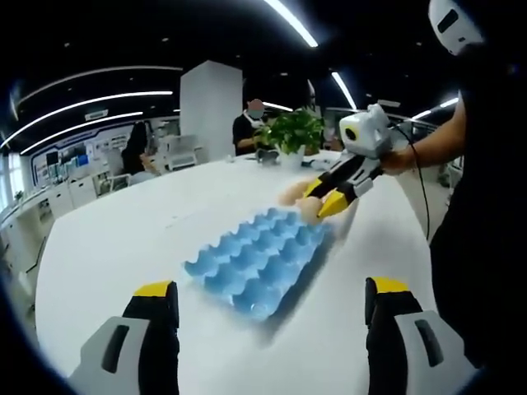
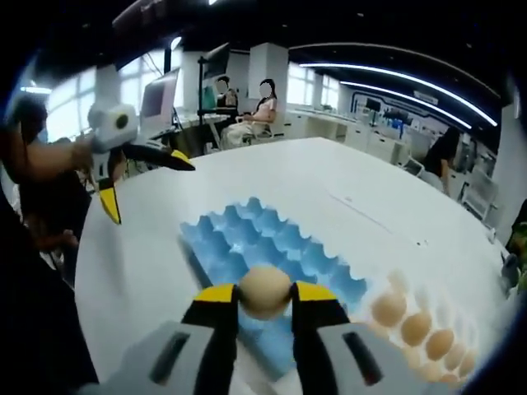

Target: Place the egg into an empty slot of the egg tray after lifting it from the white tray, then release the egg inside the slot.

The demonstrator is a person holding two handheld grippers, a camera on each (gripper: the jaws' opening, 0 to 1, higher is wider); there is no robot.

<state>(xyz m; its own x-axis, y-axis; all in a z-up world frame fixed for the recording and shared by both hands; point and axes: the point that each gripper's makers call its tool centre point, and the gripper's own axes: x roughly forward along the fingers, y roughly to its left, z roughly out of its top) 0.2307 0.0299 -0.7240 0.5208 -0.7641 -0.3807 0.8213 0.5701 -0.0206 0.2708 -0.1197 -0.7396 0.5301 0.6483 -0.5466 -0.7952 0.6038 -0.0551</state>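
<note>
The egg is already off the white tray and pinched between the tips of the right tool, hanging just over the near edge of the blue egg tray. So the pickup is done; what's left is lowering it into a slot and letting go. Every slot I can make out looks empty, so it has plenty of choice.

Going left to right in the right gripper view: the left tool is held up off to the side, spread wide, gripping nothing, then the blue tray sits mid-bench, then the white tray with more eggs on the far right.
</note>
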